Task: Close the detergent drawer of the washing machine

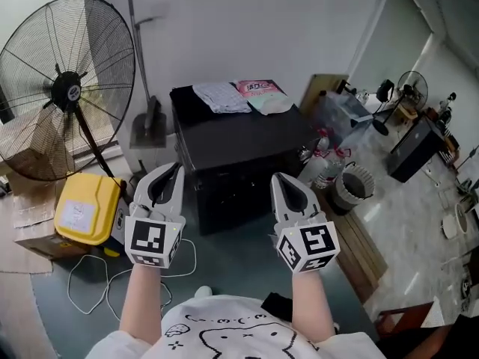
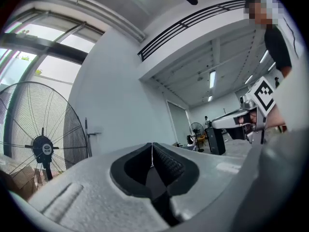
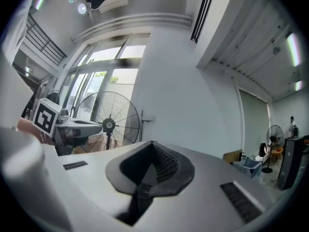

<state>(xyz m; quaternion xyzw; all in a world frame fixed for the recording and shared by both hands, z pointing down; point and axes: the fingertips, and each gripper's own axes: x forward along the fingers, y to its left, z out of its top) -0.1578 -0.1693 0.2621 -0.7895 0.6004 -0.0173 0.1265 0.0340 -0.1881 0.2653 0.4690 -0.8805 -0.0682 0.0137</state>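
Head view: the left tongs (image 1: 171, 172) and the right tongs (image 1: 283, 182) are held side by side in front of a black washing machine (image 1: 239, 144) that stands on the floor against the far wall. Neither touches it. Its dark front is seen steeply from above, so the detergent drawer, presumably on that face, cannot be made out, nor how far it stands open. This is the first hazard, since a push aimed at a poorly seen edge may land on the cabinet instead. Papers (image 1: 223, 96) and a pink packet (image 1: 258, 88) lie along the far edge of the machine's top, and a hard shove could jolt them off. A white cable (image 1: 90, 275) loops over the floor near the person's feet and could snag a step forward. Left gripper view: the ribbed pads meet along one line with nothing between them. The camera looks level at the wall and a standing fan (image 2: 42, 144), not at the machine, so this view cannot guide an approach. Right gripper view: the pads are likewise pressed together and empty, with the wall ahead. A closed tip makes a narrow pusher, and set off-centre it would likely skew the drawer and jam it, or slide off the smooth front.
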